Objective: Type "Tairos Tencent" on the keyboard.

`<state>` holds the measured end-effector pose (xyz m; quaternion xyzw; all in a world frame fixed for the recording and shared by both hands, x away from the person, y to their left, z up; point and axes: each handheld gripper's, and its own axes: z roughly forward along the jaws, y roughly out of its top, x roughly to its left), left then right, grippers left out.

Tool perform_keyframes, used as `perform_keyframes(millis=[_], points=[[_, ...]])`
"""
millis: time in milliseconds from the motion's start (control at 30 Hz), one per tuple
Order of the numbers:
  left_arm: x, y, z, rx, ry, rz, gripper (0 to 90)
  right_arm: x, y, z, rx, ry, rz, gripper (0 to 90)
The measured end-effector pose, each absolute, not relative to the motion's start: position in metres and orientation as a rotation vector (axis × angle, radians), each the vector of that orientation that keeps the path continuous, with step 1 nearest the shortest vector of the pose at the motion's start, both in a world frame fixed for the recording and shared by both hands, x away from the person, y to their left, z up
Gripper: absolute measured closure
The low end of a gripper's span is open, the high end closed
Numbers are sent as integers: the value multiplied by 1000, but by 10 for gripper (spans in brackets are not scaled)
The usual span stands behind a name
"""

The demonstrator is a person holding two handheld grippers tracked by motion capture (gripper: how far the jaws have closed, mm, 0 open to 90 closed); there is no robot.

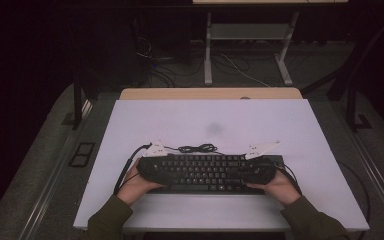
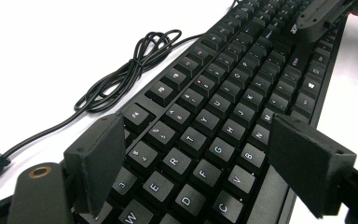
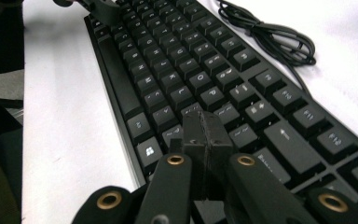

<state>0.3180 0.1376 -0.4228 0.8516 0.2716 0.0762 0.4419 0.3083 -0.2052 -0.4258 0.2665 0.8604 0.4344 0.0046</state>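
- The right gripper (image 3: pixel 204 135) is sitting nearest the camera in the right gripper view, with its two black jaws pressed together and nothing between them.
- Its closed tip is hovering just over the keyboard (image 3: pixel 200 79), above the keys near the Windows key (image 3: pixel 149 152); whether it is touching a key, I cannot tell.
- From this gripper the keyboard is stretching away forward, and its front edge is running on the left of the jaws.
- The coiled black cable (image 3: pixel 272 35) is lying on the white table (image 3: pixel 60 126) beyond the keyboard, well ahead and to the right of the jaws.
- The left gripper (image 2: pixel 193 154) is holding its jaws wide apart, and no pad is pressing on anything.
- Between its jaws the letter keys of the keyboard (image 2: pixel 214 121) are lying below, around T, G and B.
- The cable (image 2: pixel 121 74) is lying to the left of this gripper, just beside the keyboard's back edge.
- In the high view, the left gripper (image 1: pixel 152 162) and the right gripper (image 1: pixel 257 165) are resting over the two ends of the keyboard (image 1: pixel 205 172), each held by a hand (image 1: pixel 137 185).
- The cable (image 1: pixel 197 148) is lying just behind the keyboard, between the two grippers.
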Motion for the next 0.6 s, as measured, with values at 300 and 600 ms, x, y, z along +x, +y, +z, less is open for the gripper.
perform_keyframes(millis=[300,600], points=[[318,137,-423,2108,681,187,193,304,-209,-433,837,2720,1324,889],[318,138,-422,2094,691,189,203,304,-208,-436,825,2745,1273,890]])
